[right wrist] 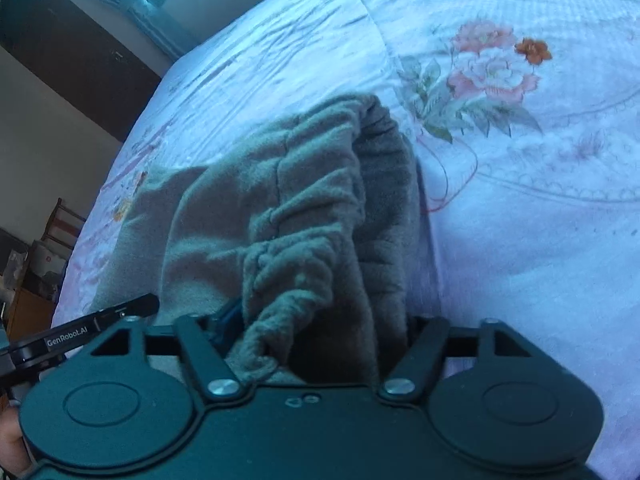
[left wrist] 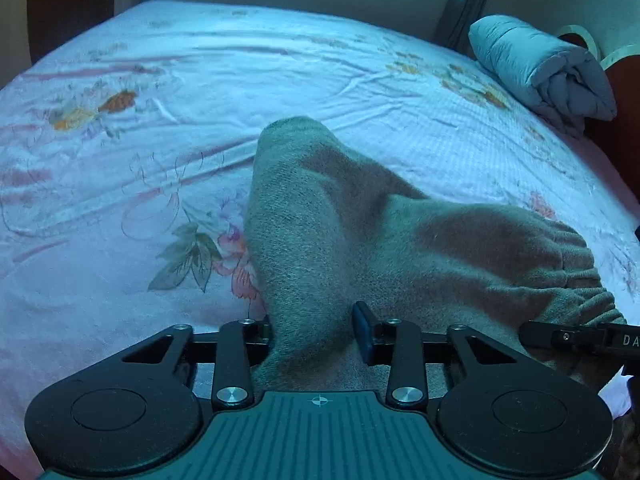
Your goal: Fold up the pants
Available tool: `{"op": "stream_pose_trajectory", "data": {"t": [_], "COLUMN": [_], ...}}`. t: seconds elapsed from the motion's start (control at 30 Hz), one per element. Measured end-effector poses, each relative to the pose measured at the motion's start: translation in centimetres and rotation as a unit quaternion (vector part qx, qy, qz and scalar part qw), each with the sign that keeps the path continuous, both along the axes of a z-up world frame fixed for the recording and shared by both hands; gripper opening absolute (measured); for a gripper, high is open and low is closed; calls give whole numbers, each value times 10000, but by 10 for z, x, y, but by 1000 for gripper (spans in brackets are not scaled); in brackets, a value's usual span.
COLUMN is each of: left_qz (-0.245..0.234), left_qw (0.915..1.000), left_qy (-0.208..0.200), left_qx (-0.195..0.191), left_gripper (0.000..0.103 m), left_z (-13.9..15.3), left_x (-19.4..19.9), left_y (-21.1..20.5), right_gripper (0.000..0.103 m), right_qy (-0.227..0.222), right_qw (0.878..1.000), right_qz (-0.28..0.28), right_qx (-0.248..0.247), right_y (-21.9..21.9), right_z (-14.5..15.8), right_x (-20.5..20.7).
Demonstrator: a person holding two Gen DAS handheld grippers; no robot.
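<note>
Grey fleece pants (left wrist: 352,232) lie bunched on the flowered bed sheet (left wrist: 160,120), one end raised toward me. In the left wrist view my left gripper (left wrist: 316,332) is shut on a thick fold of the pants; the cloth fills the gap and hides the left finger. The right gripper's finger (left wrist: 580,338) pokes in at the right edge beside the gathered waistband (left wrist: 560,248). In the right wrist view my right gripper (right wrist: 320,332) is shut on the pants (right wrist: 280,208) at the elastic waistband (right wrist: 384,168), cloth packed between both pads. The left gripper (right wrist: 100,320) shows at the left.
A rolled grey quilt (left wrist: 536,72) lies at the bed's far right corner. The sheet (right wrist: 520,200) spreads wide around the pants. A dark cabinet (right wrist: 72,52) and a wooden chair (right wrist: 60,220) stand beyond the bed's left edge. A hand (right wrist: 12,440) shows at the lower left.
</note>
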State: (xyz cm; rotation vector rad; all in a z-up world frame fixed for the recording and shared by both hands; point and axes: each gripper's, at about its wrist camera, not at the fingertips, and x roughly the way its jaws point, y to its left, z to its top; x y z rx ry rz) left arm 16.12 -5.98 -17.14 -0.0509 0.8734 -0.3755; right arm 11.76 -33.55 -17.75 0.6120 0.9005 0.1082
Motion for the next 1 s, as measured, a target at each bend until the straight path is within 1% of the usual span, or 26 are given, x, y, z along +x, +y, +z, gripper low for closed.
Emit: {"op": "stream_pose_trajectory", "data": {"t": [0.1, 0.2, 0.37, 0.53, 0.63, 0.73, 0.83, 0.9, 1.0], "left_qz": [-70, 20, 132, 266, 355, 432, 504, 553, 562], "left_qw": [9998, 9991, 9962, 9912, 9877, 9849, 9829, 9826, 9835], "left_qy": [-190, -338, -616, -969, -1136, -1300, -1449, -1470, -1524], "left_qx": [-40, -260, -597, -867, -1018, -1061, -1015, -990, -791], "left_gripper": [29, 26, 24, 24, 24, 24, 24, 24, 24], "left_z": [7, 17, 37, 68, 88, 106, 120, 125, 127], "left_x": [-8, -14, -17, -6, 17, 53, 96, 127, 177], "left_y": [0, 5, 5, 6, 9, 8, 5, 1, -10], "right_gripper": [41, 37, 35, 35, 35, 35, 35, 35, 35], "right_qy": [-248, -486, -916, -1364, -1581, -1744, -1885, -1945, -2010], "right_qw": [9996, 9988, 9958, 9906, 9871, 9839, 9808, 9795, 9787], "right_qz": [52, -19, 49, 55, 16, -35, -52, -52, 0], "right_qx": [-144, -36, -8, 125, 244, 399, 493, 528, 424], "right_y": [6, 8, 16, 16, 13, 5, -3, -6, -6], "right_z": [11, 21, 47, 77, 91, 105, 116, 122, 127], "right_x": [-13, -23, -24, -14, 1, 29, 69, 96, 143]}}
